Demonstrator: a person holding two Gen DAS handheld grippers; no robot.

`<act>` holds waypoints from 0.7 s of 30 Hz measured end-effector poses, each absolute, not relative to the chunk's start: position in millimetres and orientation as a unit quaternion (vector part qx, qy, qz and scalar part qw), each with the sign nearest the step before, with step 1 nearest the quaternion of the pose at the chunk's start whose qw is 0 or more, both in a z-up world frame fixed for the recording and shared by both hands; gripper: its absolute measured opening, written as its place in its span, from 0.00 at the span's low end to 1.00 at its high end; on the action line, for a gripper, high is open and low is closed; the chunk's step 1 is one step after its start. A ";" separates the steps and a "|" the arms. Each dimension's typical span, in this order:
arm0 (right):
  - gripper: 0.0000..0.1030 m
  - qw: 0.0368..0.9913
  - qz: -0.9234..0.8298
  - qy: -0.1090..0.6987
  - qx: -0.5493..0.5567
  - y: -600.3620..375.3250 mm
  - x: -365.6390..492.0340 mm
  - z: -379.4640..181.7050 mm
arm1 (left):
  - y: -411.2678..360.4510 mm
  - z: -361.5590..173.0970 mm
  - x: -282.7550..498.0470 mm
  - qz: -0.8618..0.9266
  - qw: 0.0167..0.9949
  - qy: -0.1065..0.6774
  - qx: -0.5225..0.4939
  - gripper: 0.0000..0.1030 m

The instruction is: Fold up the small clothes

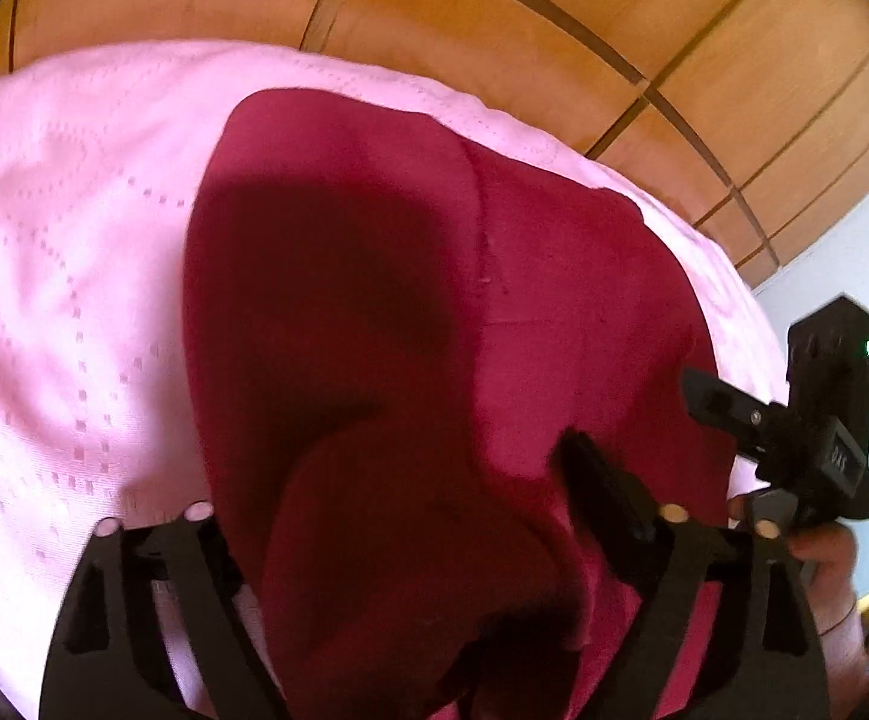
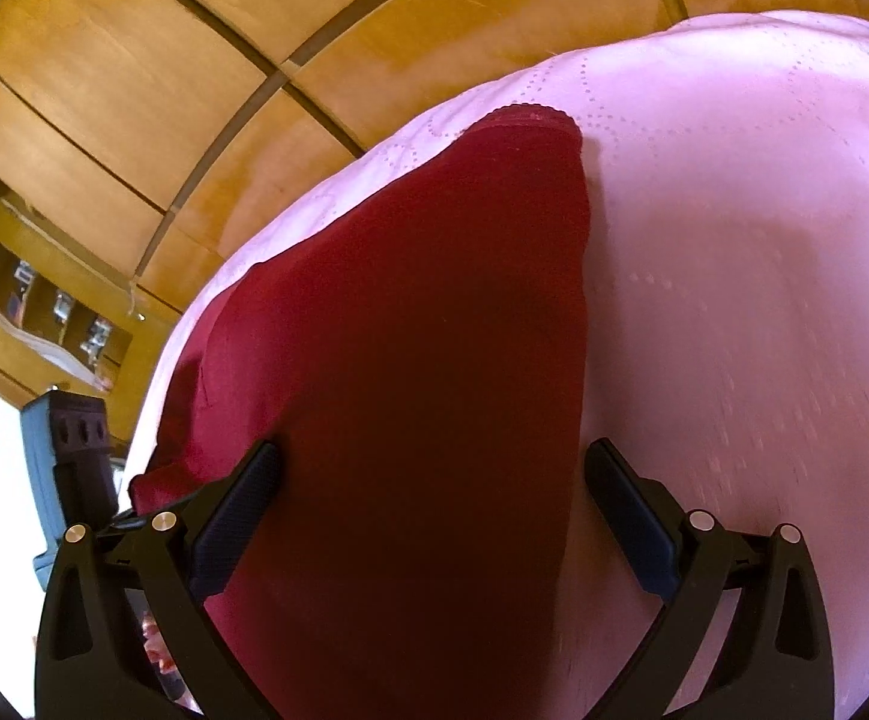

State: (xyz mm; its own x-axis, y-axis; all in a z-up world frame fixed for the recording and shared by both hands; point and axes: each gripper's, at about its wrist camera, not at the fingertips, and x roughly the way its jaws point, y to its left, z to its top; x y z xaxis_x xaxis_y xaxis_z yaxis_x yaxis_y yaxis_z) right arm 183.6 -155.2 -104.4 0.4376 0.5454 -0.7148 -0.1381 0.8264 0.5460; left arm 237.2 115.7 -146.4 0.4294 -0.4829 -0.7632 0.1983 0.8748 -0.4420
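A dark red garment (image 1: 410,312) lies spread on a pink patterned bedspread (image 1: 62,276). My left gripper (image 1: 398,480) is open, its jaws wide apart over the garment's near end, where a bunched fold rises between them; the left fingertip is hidden under the cloth. In the right wrist view the same red garment (image 2: 410,372) stretches away on the bedspread (image 2: 734,276). My right gripper (image 2: 434,468) is open, with its jaws on either side of the garment's near part. The right gripper also shows in the left wrist view (image 1: 794,414), at the garment's right edge.
A wooden headboard with dark grooves (image 1: 494,18) stands behind the bed. It also shows in the right wrist view (image 2: 194,60). A wooden shelf with small items (image 2: 50,306) is at the far left. A pale wall (image 1: 854,252) is at the right.
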 end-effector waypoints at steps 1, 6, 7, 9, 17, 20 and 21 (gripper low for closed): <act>0.97 0.823 0.209 0.487 0.203 -154.1 183.2 -103.7 | 114.2 -144.6 235.6 -0.206 0.834 0.491 -0.144 0.70; 0.88 0.839 0.226 0.465 0.170 -144.0 172.5 -94.0 | 104.1 -132.3 223.4 -0.197 0.855 0.465 -0.119 0.54; 0.86 0.846 0.225 0.458 0.157 -141.0 169.0 -90.9 | 101.6 -129.1 218.8 -0.193 0.862 0.455 -0.109 0.52; 0.84 0.858 0.224 0.441 0.138 -136.7 161.0 -83.6 | 98.7 -123.3 211.4 -0.189 0.873 0.438 -0.099 0.48; 0.81 0.882 0.228 0.385 0.148 -142.9 127.3 -57.5 | 94.5 -100.1 182.0 -0.189 0.896 0.388 -0.107 0.40; 0.76 0.893 0.228 0.366 0.129 -144.1 111.3 -44.4 | 87.8 -91.2 167.2 -0.194 0.902 0.376 -0.090 0.38; 0.74 0.896 0.226 0.360 0.125 -145.6 106.5 -40.5 | 85.2 -88.2 163.3 -0.197 0.902 0.373 -0.088 0.38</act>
